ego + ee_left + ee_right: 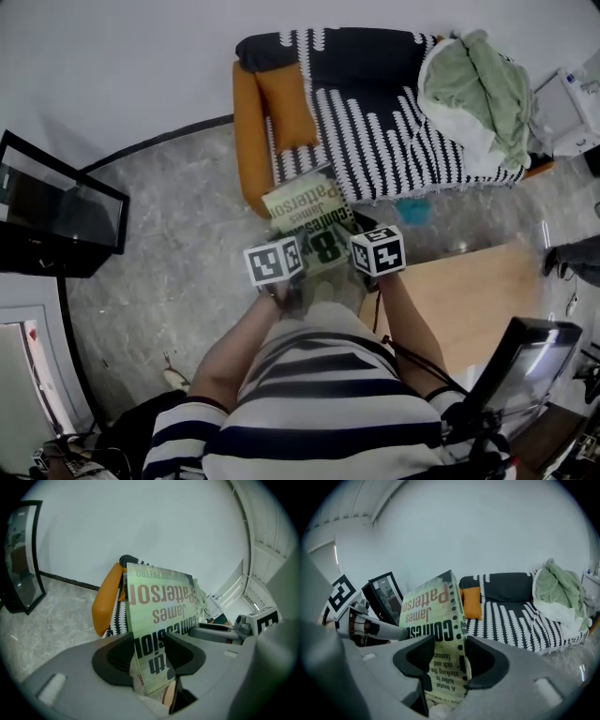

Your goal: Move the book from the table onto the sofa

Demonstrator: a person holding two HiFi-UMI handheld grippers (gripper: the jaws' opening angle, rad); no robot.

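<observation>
Book [307, 218] time: both grippers pinch the same book. The left gripper [147, 656] has its jaws pressed on the book's left side. The right gripper [447, 660] has its jaws pressed on the right side. The book is up in the air over the floor [178, 272], in front of the person. It is near the striped sofa [375, 131], off the wooden table [469, 300]. An orange cushion [289, 108] and a green blanket [483, 89] lie on the sofa.

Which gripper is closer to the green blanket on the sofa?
Right. The right gripper holds the book on the side toward the blanket; the left gripper holds its other side, farther away.
</observation>
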